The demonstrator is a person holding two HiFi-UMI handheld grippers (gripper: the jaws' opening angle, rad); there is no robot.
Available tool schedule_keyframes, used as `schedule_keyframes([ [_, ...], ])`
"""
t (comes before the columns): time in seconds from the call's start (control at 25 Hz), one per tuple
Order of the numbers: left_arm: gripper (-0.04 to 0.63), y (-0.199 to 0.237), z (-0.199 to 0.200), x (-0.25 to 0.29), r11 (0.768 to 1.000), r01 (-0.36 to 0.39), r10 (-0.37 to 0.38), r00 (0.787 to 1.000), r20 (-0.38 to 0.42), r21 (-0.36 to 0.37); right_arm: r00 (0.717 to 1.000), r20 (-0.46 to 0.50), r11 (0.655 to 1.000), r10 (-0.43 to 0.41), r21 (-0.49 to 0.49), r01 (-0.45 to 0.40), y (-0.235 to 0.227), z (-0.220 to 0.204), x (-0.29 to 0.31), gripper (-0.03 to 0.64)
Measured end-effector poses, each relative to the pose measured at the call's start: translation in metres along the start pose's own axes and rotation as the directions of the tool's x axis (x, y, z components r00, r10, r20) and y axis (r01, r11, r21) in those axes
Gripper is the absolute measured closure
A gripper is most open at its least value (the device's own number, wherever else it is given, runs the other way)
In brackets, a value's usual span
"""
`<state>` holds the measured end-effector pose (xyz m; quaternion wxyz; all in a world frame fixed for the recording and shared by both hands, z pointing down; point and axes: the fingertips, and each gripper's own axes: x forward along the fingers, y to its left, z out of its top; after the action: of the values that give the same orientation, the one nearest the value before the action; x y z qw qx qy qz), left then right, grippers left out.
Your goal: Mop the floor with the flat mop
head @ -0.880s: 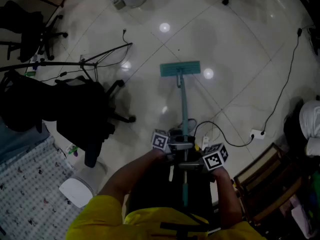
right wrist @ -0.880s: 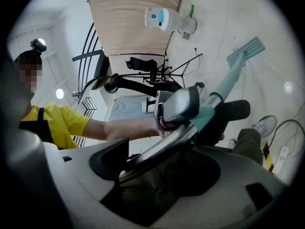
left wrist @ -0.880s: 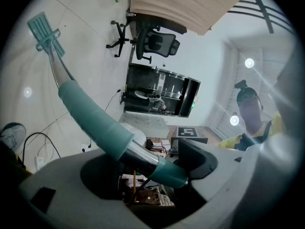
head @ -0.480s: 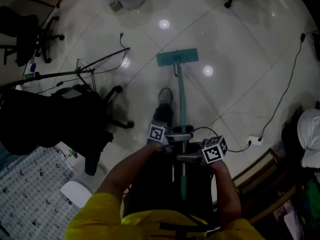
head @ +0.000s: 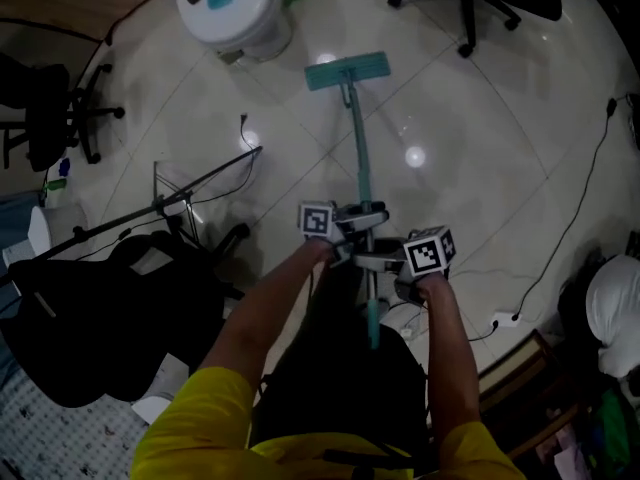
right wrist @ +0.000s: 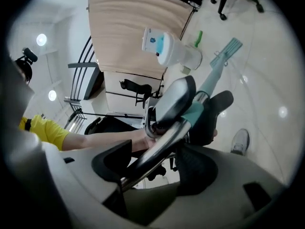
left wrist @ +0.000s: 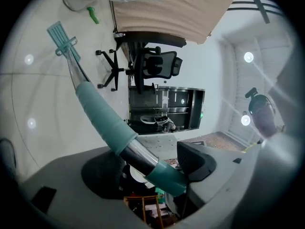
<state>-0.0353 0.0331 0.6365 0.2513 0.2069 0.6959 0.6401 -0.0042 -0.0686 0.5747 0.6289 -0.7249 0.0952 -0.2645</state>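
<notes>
The flat mop has a teal head [head: 347,70] lying flat on the pale tiled floor [head: 470,118], far ahead of me. Its teal-and-metal handle [head: 362,168] runs back to both grippers. My left gripper [head: 352,220] is shut on the handle, the higher grip. Just below it my right gripper [head: 378,261] is shut on the same handle. In the left gripper view the handle [left wrist: 102,120] crosses between the jaws towards the mop head [left wrist: 59,34]. In the right gripper view the metal handle [right wrist: 159,147] lies clamped between the jaws, with the left gripper [right wrist: 169,104] just beyond and the mop head [right wrist: 230,48] on the floor.
A white bucket-like container [head: 232,6] stands at the back left, close to the mop head. A black stand with cables [head: 175,208] and dark office chairs [head: 110,308] crowd the left. Another chair base [head: 465,3] is at the back right. A cable [head: 570,188] and socket run along the right.
The mop head has slid forward across the tiles, away from me and towards the white container. Both grippers moved forward with the handle and kept their grip.
</notes>
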Motion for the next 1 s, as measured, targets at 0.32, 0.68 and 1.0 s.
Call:
schedule_keyframes([
  [0.32,0.247,-0.005,0.091,0.006,0.999,0.042,-0.042,0.999,0.005,0.022,0.997,0.068,0.999,0.023,-0.033,-0.021,-0.001,0.091,0.014,0.322],
  [0.68,0.247,-0.087,-0.075,-0.001,0.998,0.049,-0.047,0.998,0.040,-0.048,0.999,0.005,0.999,0.043,0.001,-0.043,0.078,-0.079,-0.018,0.318],
  [1.0,0.247,-0.085,-0.211,-0.003,0.996,0.010,-0.006,0.999,0.043,-0.091,0.992,-0.124,0.999,0.028,0.041,-0.023,0.080,-0.212,-0.043,0.318],
])
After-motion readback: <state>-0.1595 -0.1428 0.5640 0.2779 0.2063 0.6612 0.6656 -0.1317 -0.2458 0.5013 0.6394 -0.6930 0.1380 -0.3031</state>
